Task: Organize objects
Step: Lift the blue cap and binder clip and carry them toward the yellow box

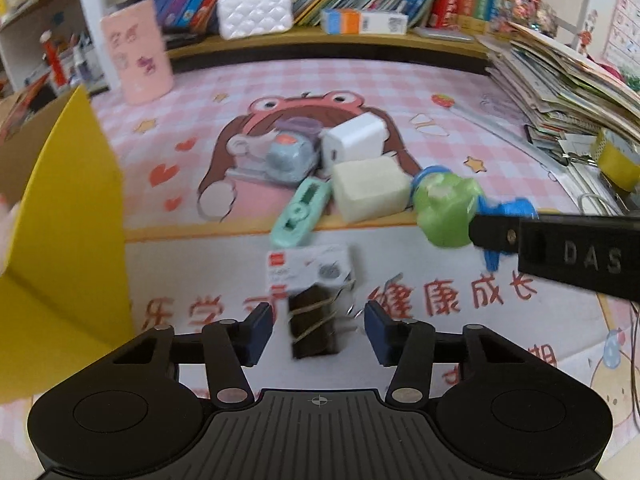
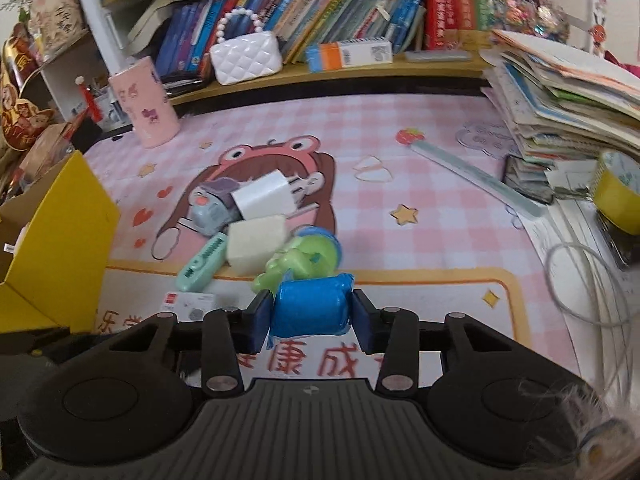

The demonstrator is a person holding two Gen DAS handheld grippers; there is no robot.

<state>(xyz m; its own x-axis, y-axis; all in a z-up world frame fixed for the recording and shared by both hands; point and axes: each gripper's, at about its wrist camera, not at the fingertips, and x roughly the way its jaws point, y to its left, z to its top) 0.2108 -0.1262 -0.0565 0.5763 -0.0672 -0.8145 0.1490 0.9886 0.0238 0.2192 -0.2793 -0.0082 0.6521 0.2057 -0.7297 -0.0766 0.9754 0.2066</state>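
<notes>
The right tongs are clenched on the blue base of a green toy: a glossy, lumpy green figure with a blue disc behind it, its blue end wrapped in shiny, creased plastic and squeezed between the two dark blue pads. In the left view the same toy shows at the tip of the black right tongs, low over the bench, just beside the other pieces. The left tongs stand released, their pads apart on either side of a small dark block bound with thin bands; neither pad touches it. Just beyond the block lies a white card with a red corner mark. Further on sits a cluster on the pink checked mat: a mint green tape dispenser lying aslant, a cream sponge block next to the toy, a white charger behind it, and a grey-blue toy with an orange spot to their left. A yellow box stands open at the left edge of the bench. A pink cup, a white quilted purse on the shelf and a leaning pile of books ring the back and right.
</notes>
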